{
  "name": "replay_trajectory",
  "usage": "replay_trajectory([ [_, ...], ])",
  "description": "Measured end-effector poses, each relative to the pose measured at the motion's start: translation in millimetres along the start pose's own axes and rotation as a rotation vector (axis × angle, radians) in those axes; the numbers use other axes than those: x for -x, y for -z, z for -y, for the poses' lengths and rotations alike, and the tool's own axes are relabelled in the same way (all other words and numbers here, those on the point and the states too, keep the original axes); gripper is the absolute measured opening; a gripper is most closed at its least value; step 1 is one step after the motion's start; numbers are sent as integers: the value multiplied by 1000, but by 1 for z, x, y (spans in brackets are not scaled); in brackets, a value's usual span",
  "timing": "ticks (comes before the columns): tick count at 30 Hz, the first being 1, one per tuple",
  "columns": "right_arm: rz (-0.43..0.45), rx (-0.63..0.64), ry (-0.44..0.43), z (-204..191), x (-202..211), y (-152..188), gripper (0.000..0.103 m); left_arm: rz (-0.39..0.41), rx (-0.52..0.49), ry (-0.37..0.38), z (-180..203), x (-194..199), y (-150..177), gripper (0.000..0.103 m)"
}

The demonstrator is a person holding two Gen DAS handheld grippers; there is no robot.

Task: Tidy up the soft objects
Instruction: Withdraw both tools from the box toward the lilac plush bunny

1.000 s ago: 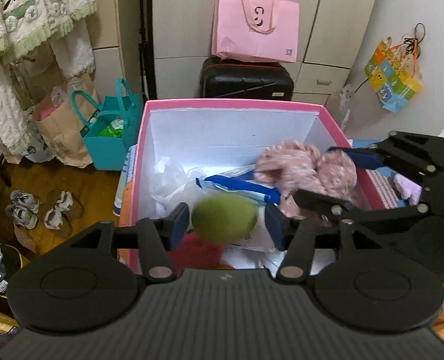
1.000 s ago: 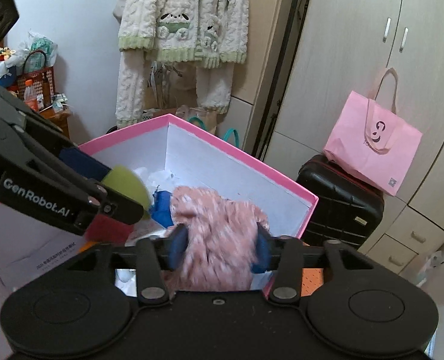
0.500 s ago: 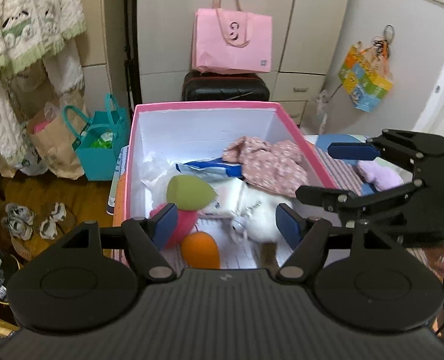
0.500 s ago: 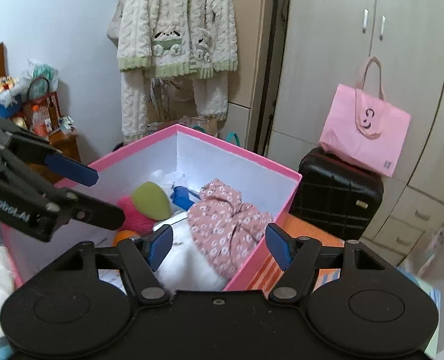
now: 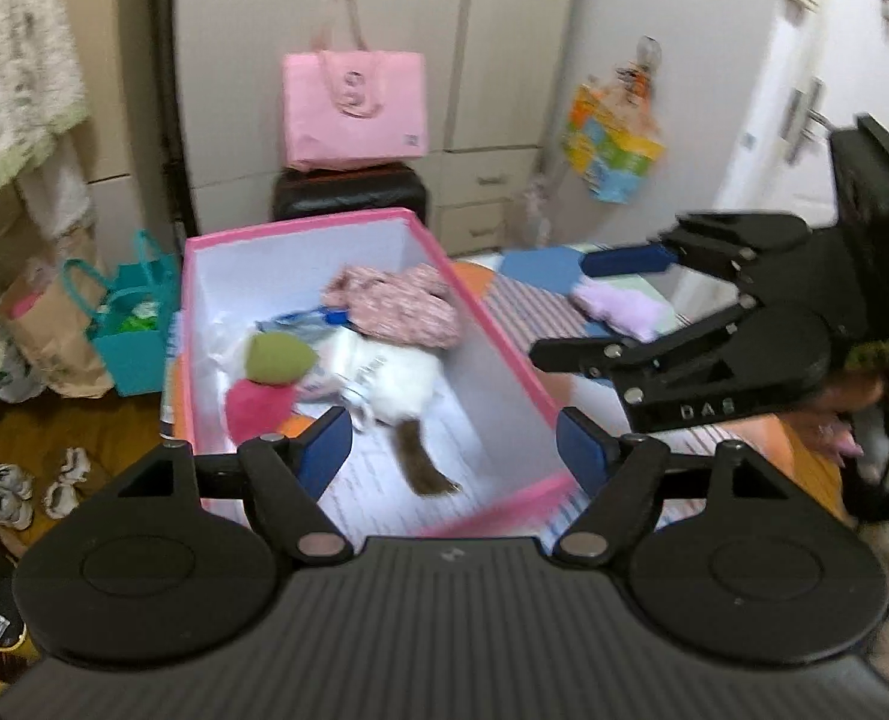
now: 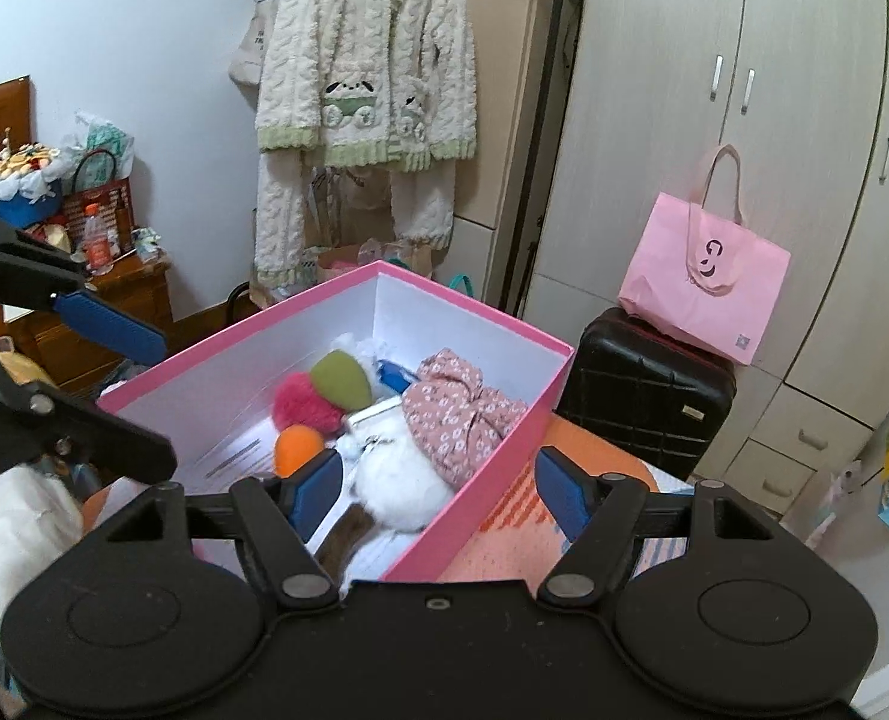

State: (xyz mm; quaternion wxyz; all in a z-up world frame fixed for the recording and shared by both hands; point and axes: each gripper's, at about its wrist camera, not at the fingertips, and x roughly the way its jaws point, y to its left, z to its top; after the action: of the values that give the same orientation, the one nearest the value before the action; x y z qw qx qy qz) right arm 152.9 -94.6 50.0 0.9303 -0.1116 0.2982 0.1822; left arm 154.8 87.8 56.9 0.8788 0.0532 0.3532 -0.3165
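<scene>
On the bed, near the wardrobe: a pink box with white inner walls stands open on an orange and striped bedcover.
Wardrobe: pale doors fill the background of the right wrist view; a black suitcase stands at its foot, just beyond the box's far corner.
Hanging clothes: a cream knitted cardigan with green trim hangs on the wall behind the box.
Pink tote bag: the pink tote bag rests on top of the suitcase, leaning on the wardrobe.
Pink floral garment: the pink floral garment lies crumpled inside the box against its right wall.
White plush: a white furry toy with a brown tail lies in the middle of the box floor, touching the floral garment.
Small soft items: a green sponge, a magenta pompom and an orange ball sit close together by the left wall of the box, the green one leaning on the magenta one.
Lilac cloth: a lilac cloth lies on the bedcover outside the box, to its right.
Left gripper: the left gripper hangs above the near end of the box, jaws opening, nothing between the blue pads.
Right gripper: the right gripper is over the box's near right edge, jaws opening and empty.
</scene>
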Motion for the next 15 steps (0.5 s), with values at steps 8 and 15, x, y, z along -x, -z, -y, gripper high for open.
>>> replay_trajectory([
  [8,-3,28,38,-7,42,10,86,-1,-58,-17,20,21,9,74],
  [15,-25,-13,46,-2,77,38,88,-25,-81,1,36,19,16,76],
])
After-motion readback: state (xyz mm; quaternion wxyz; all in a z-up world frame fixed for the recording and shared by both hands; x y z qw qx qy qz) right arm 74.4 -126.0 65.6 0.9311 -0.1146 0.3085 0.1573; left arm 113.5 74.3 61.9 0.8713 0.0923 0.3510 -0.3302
